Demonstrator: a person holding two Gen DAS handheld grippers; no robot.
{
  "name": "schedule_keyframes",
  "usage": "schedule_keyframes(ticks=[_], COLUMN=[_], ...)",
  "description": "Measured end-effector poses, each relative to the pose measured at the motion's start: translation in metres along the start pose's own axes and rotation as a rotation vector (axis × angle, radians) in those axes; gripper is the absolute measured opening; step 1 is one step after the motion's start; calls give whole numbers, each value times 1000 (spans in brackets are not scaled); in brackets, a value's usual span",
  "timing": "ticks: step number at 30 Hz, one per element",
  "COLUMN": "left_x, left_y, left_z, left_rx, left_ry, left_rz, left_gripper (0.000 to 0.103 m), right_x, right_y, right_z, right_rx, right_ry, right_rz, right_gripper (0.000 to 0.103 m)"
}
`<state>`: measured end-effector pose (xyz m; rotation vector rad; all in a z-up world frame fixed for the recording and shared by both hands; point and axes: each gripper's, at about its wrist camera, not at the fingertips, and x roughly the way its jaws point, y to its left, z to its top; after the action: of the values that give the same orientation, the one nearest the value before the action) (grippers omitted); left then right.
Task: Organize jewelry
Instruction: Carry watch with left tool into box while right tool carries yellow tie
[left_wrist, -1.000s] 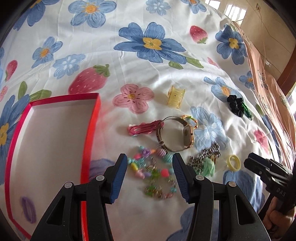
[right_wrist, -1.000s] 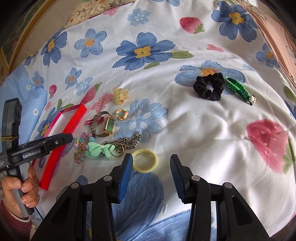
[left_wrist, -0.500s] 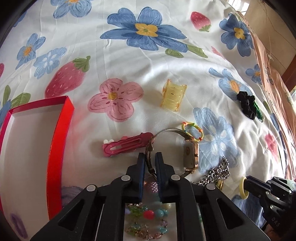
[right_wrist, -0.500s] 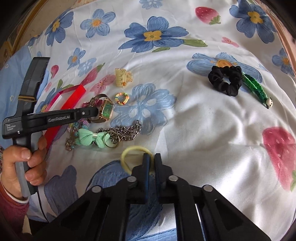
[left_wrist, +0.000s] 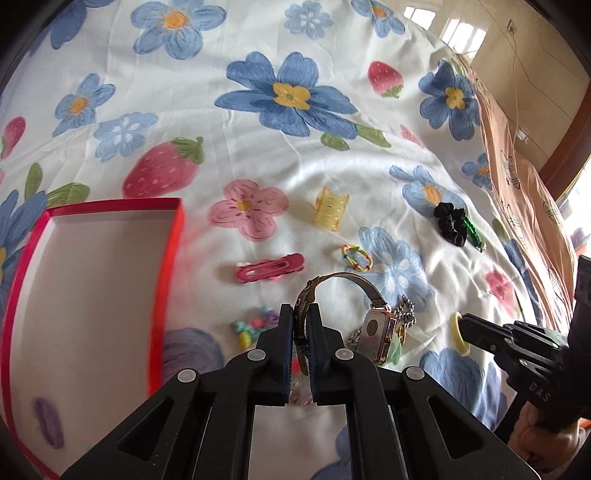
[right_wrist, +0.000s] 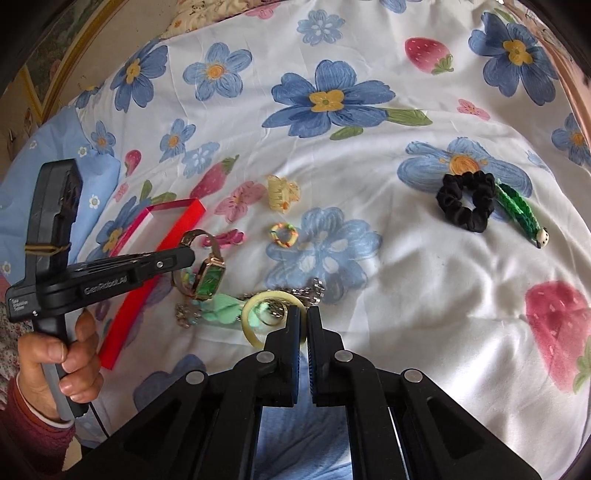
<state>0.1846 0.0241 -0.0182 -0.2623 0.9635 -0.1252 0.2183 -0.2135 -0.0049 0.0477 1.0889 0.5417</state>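
My left gripper (left_wrist: 300, 325) is shut on the metal band of a gold watch (left_wrist: 375, 336), which hangs from the pads just above the flowered sheet. My right gripper (right_wrist: 303, 325) is shut on the rim of a pale yellow ring (right_wrist: 255, 314), tilted up off the cloth. In the right wrist view the left gripper (right_wrist: 190, 256) holds the green-faced watch (right_wrist: 210, 280) beside the red box (right_wrist: 147, 295). In the left wrist view the open red box (left_wrist: 170, 277) lies at the left, its white floor bare, and the right gripper (left_wrist: 463, 326) pinches the ring (left_wrist: 458, 332).
On the sheet lie a pink hair clip (left_wrist: 269, 267), yellow claw clip (left_wrist: 330, 208), small multicoloured loop (left_wrist: 356, 255), bead bracelet (left_wrist: 255, 326), silver chain (right_wrist: 310, 290), mint bow (right_wrist: 221, 310), black scrunchie (right_wrist: 465, 201) and green clip (right_wrist: 517, 210). A person's hand (right_wrist: 74, 354) grips the left handle.
Both grippers were open a second ago. The left closed on the watch band and the right on the yellow ring, and both items now hang raised off the sheet.
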Motion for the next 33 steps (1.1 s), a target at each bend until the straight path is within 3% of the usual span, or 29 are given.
schedule_keyframes(ticks=[15,26,33], left_x=[-83,-108,-101], left_y=[79,125,147], left_z=[-38,-46,-42], left_rx=[-136,-221,-254], left_ry=[-62,-87,-72], left_rz=[62,133,177], left_gripper=[6,6,6], right_x=[24,51,72], right_y=[78,146,180], right_z=[17,28,33], right_rx=[-90,-188,-244], right_ry=[14,39,60], right_rz=[103,210,249], right_gripper=[3,3,3])
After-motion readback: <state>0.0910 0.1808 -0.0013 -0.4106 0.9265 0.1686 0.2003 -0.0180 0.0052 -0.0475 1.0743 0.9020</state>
